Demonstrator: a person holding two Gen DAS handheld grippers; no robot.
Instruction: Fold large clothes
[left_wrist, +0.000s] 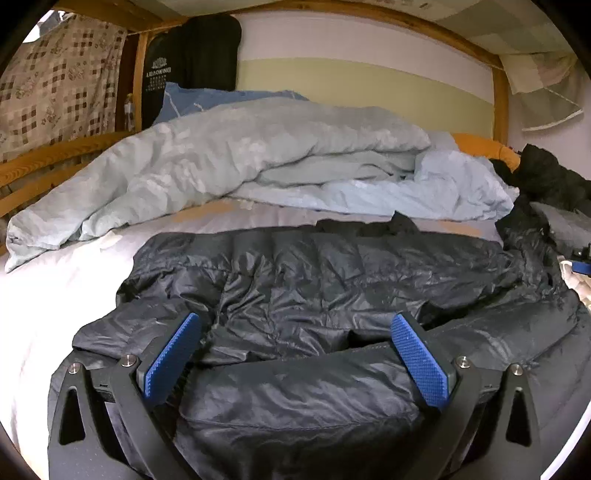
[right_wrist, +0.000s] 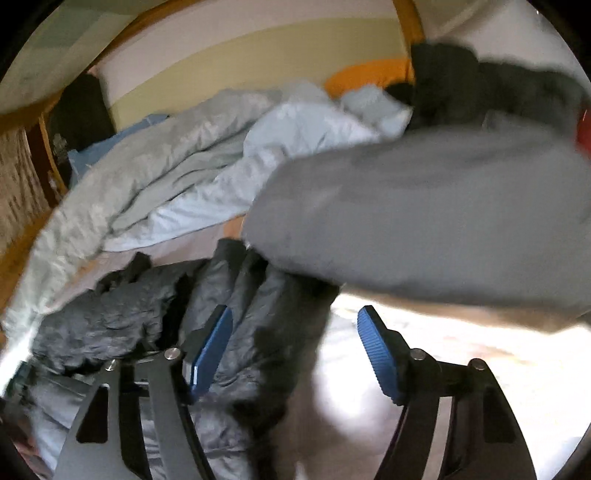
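Your left claw (left_wrist: 295, 328) stands released, its blue pads (left_wrist: 421, 362) spread wide at the bottom of the left wrist frame with the dark puffer jacket (left_wrist: 314, 273) under and between them, though no pad presses on it. The jacket lies spread across the lower middle of that frame on the white bed sheet (left_wrist: 48, 295), and the pale blue duvet (left_wrist: 236, 162) is heaped behind it, across the centre. In the blurred right wrist frame your right claw (right_wrist: 295, 325) is also released. One pad sits over the jacket's quilted edge (right_wrist: 251, 306) at lower centre and the other is over bright sheet at lower right. A grey garment (right_wrist: 424, 214) fills the right side of that frame above the claw, without touching it.
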